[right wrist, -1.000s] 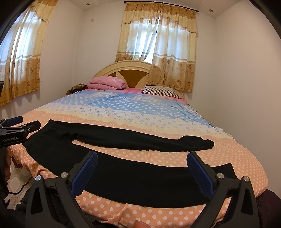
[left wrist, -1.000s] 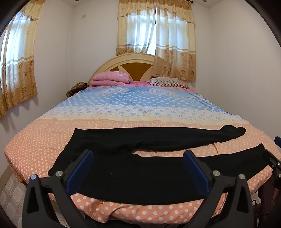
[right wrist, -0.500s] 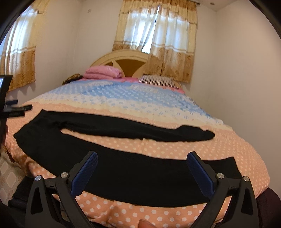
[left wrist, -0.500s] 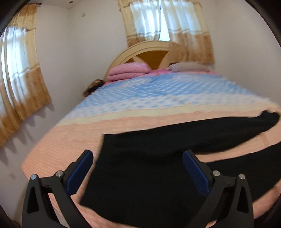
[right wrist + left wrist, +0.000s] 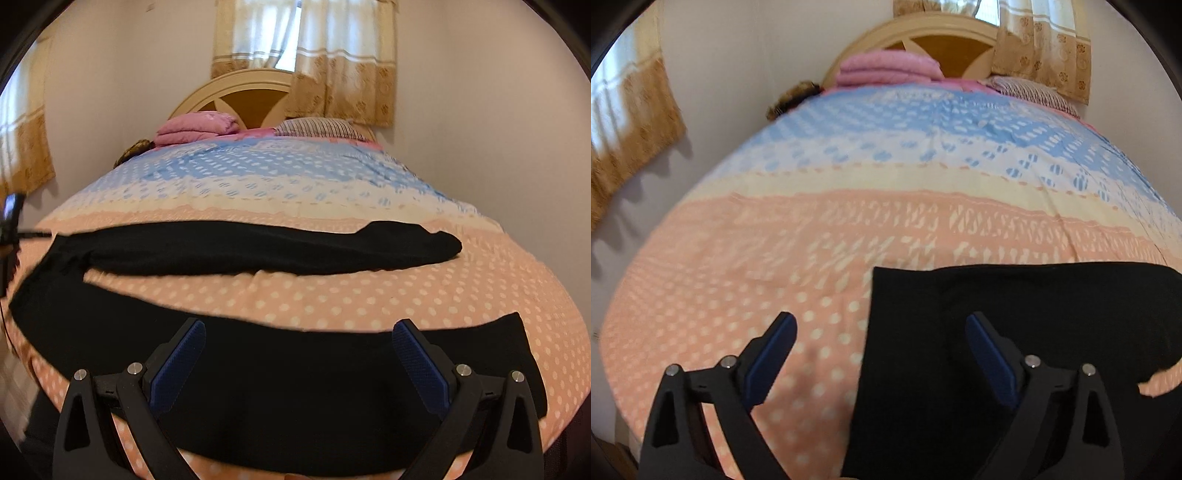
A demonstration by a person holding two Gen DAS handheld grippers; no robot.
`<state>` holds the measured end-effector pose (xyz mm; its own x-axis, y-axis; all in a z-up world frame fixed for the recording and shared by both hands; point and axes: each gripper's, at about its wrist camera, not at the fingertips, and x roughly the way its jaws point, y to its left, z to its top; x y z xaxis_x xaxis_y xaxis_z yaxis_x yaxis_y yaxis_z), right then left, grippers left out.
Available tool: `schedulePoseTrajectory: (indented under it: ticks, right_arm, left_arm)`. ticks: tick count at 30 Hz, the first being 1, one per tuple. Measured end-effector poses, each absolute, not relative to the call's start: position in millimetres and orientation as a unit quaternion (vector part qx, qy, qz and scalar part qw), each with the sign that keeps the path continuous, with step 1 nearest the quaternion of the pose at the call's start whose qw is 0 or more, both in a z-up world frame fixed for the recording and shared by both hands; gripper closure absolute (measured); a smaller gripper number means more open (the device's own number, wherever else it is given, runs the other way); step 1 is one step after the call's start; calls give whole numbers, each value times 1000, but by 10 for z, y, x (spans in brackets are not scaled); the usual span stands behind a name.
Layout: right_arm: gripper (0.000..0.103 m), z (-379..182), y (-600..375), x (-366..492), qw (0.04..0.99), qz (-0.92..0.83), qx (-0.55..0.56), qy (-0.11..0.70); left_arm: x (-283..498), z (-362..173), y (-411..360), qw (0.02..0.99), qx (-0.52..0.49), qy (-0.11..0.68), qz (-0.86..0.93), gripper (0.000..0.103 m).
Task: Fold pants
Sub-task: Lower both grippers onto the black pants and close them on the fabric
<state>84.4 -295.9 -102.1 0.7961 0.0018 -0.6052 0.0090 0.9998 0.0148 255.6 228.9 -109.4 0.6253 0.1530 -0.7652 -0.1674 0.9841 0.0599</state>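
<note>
Black pants (image 5: 258, 251) lie spread flat across the foot of the bed, waist to the left, two legs running right with a gap of bedspread between them. The near leg (image 5: 314, 369) reaches the bed's front edge. My right gripper (image 5: 299, 354) is open and empty, low over the near leg. My left gripper (image 5: 881, 350) is open and empty, straddling the left edge of the waist end (image 5: 997, 314). The left gripper's body shows at the left edge of the right wrist view (image 5: 9, 221).
The bed (image 5: 849, 221) has a peach, cream and blue dotted spread. Folded pink blankets (image 5: 199, 127) and a striped pillow (image 5: 317, 127) lie by the headboard. Curtained windows are behind and to the left. White walls close in on both sides.
Both grippers have moved forward and down toward the bed. The left one has swung left to the pants' waist edge. The right one has come closer over the near leg. The pants have not moved.
</note>
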Motion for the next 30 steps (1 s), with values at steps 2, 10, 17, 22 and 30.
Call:
schedulePoseTrajectory:
  ticks: [2, 10, 17, 22, 30]
  right_arm:
    - [2, -996, -3083, 943, 946, -12, 17, 324]
    - [23, -992, -3569, 1335, 934, -47, 36, 351]
    - [33, -1002, -4055, 1647, 924, -88, 65, 367]
    - [36, -917, -4482, 1908, 917, -119, 103, 368]
    - [36, -1045, -4906, 2565, 896, -127, 126, 405]
  left_arm:
    - [2667, -1168, 2331, 898, -17, 430, 89, 17]
    - [3004, -1399, 2461, 886, -42, 458, 55, 36]
    - [3050, -1445, 2500, 885, -58, 462, 33, 41]
    - [3076, -1488, 2457, 878, -51, 474, 46, 31]
    - [3124, -1510, 2440, 873, -47, 482, 60, 24]
